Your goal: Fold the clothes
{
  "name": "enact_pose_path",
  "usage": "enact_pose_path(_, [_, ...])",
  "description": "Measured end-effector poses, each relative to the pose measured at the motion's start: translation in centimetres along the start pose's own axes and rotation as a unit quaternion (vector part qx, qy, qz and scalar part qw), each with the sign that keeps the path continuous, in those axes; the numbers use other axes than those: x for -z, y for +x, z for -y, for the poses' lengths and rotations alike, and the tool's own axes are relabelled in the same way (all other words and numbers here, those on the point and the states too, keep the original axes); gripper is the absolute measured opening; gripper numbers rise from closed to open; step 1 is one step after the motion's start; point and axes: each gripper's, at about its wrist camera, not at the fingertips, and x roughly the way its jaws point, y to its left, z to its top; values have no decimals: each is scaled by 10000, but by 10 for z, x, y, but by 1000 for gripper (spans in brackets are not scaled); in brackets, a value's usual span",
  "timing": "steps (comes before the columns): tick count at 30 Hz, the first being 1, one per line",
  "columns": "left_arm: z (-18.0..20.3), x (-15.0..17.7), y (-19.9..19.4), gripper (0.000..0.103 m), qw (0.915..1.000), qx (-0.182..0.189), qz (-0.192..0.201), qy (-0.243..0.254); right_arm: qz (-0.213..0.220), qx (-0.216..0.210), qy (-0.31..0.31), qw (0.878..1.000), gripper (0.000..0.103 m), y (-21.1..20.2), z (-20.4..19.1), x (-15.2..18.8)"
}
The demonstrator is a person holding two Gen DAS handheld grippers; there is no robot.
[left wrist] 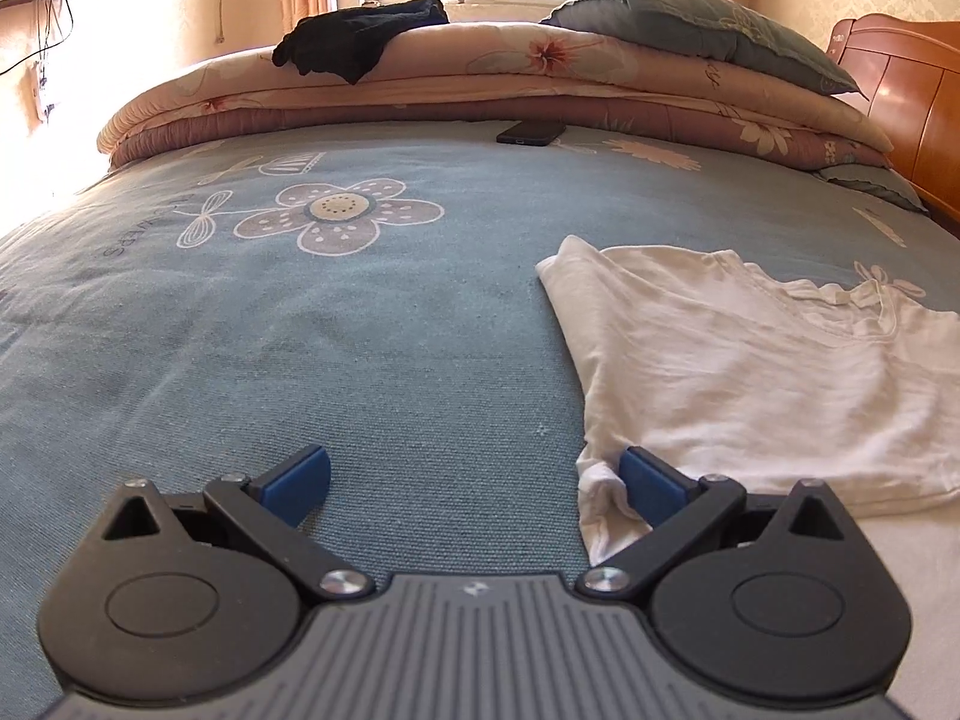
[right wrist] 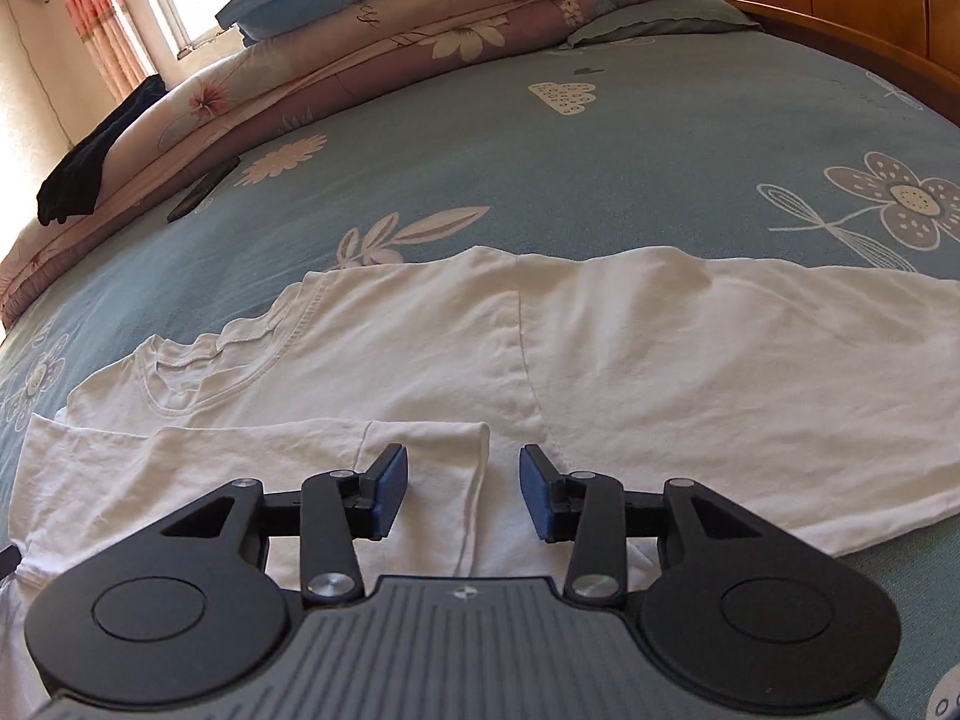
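Note:
A white T-shirt (left wrist: 750, 372) lies flat on the blue flowered bedsheet (left wrist: 360, 330), to the right in the left wrist view. My left gripper (left wrist: 474, 483) stands wide open over bare sheet, and its right pad (left wrist: 651, 483) sits at the shirt's near corner. In the right wrist view the T-shirt (right wrist: 660, 360) stretches across the middle, neckline to the left, with a sleeve folded over the body. My right gripper (right wrist: 462, 492) hovers open just above that sleeve's hem (right wrist: 474, 480); the pads do not press on the cloth.
Folded flowered quilts (left wrist: 480, 90) are stacked at the far side with a grey-green pillow (left wrist: 708, 30) and a black garment (left wrist: 360, 36) on top. A dark phone (left wrist: 531, 133) lies on the sheet by the quilts. A wooden headboard (left wrist: 906, 108) stands at the right.

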Motion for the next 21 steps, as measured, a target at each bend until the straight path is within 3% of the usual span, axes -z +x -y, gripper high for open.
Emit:
enact_pose_path(5, [-1, 0, 0, 102, 10000, 18, 3, -10, 59, 85, -385, 9992, 49, 10, -14, -1])
enact_pose_path(7, [-2, 0, 0, 102, 10000, 24, 3, -13, 33, 122, -483, 9988, 33, 9, -18, -2])
enact_pose_path(8, [-2, 0, 0, 102, 10000, 24, 2, -12, 17, 135, -496, 9987, 20, 7, -19, -2])
enact_pose_path(10, [-2, 0, 0, 102, 10000, 25, 4, -11, 18, 74, -469, 9989, 13, 3, -18, -3])
enact_pose_path(15, [-2, 0, 0, 102, 10000, 45, -4, -30, 76, 45, -333, 9994, 12, -17, -15, -8])
enact_pose_path(17, [-2, 0, 0, 102, 10000, 51, -8, -36, -165, 229, -475, 9985, 17, -13, -18, -10])
enact_pose_path(19, [-1, 0, 0, 102, 10000, 58, -12, -42, -122, 455, -631, 9969, 18, -12, -24, -13])
enact_pose_path(21, [-1, 0, 0, 102, 10000, 64, -16, -48, 55, 253, -743, 9969, 20, -15, -37, -22])
